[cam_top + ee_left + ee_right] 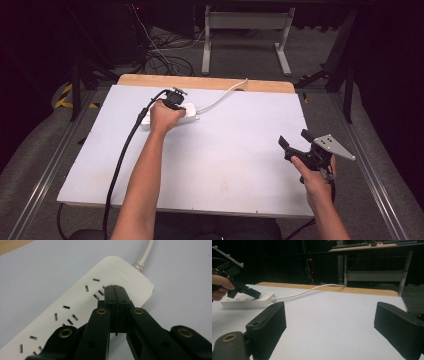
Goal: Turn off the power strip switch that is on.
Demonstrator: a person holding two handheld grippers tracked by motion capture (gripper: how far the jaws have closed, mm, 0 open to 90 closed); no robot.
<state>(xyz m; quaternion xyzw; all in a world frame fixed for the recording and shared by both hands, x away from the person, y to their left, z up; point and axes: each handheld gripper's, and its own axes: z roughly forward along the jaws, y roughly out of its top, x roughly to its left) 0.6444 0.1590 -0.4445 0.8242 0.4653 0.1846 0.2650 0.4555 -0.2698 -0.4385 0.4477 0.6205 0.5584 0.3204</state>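
We see the left gripper (115,288) with fingers pressed together, empty, on a smooth white power strip (82,300), while the right gripper (329,322) gapes empty above the matte worktop (225,150).

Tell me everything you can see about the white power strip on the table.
The power strip is a long white plastic bar with rounded corners, lying flat on the pale tabletop near its far left part. Its top face shows several groups of slotted sockets and faint embossed lettering near the cord end. A white cord leaves that end through a ribbed collar and runs off over the table's far edge. The left gripper, jaws closed together, presses its tips onto the top face near the cord end. Nothing is plugged in.
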